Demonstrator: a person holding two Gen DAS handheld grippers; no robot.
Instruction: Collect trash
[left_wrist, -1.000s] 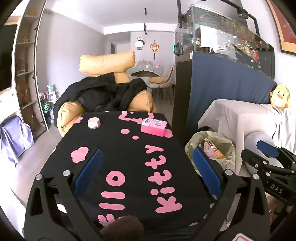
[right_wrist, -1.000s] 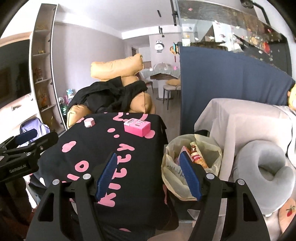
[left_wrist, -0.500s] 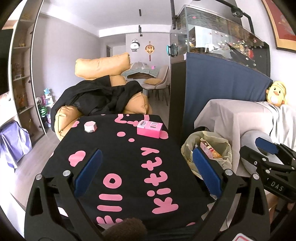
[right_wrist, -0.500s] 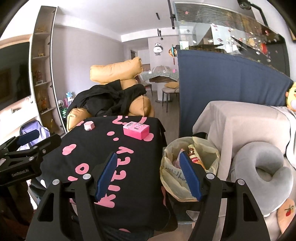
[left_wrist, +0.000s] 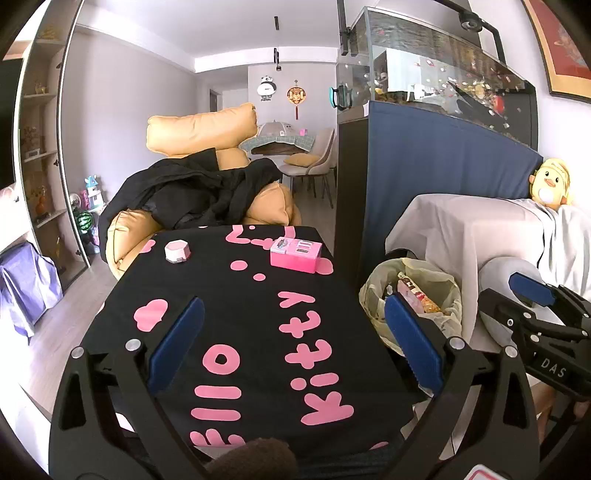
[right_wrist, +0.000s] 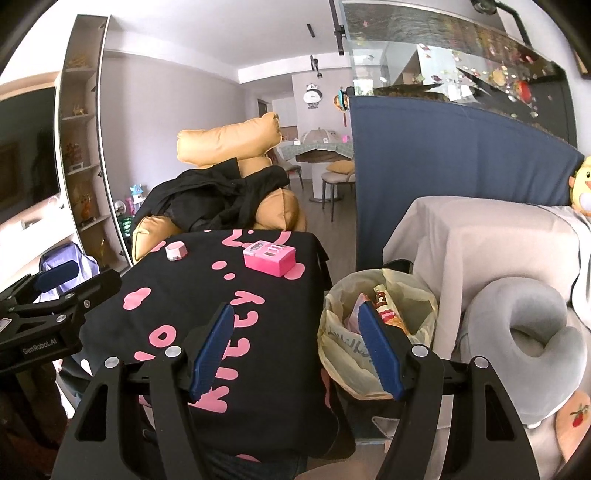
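Both cameras sit low behind their own jaws, tilted slightly down and facing the far wall. The left view looks along the black surface (left_wrist: 258, 314) from its near edge, with the bin (left_wrist: 413, 295) at right. The right view sits further right, the bin (right_wrist: 376, 314) close ahead. Both share the surface (right_wrist: 229, 295), pink box (left_wrist: 294, 254) (right_wrist: 269, 258), bin and armchair (left_wrist: 199, 136) (right_wrist: 225, 142); each sees the other gripper at its edge.

Tabletop (left_wrist: 258, 325) mostly free; pink box (left_wrist: 295, 254) & small white object (left_wrist: 178, 251) at far end.
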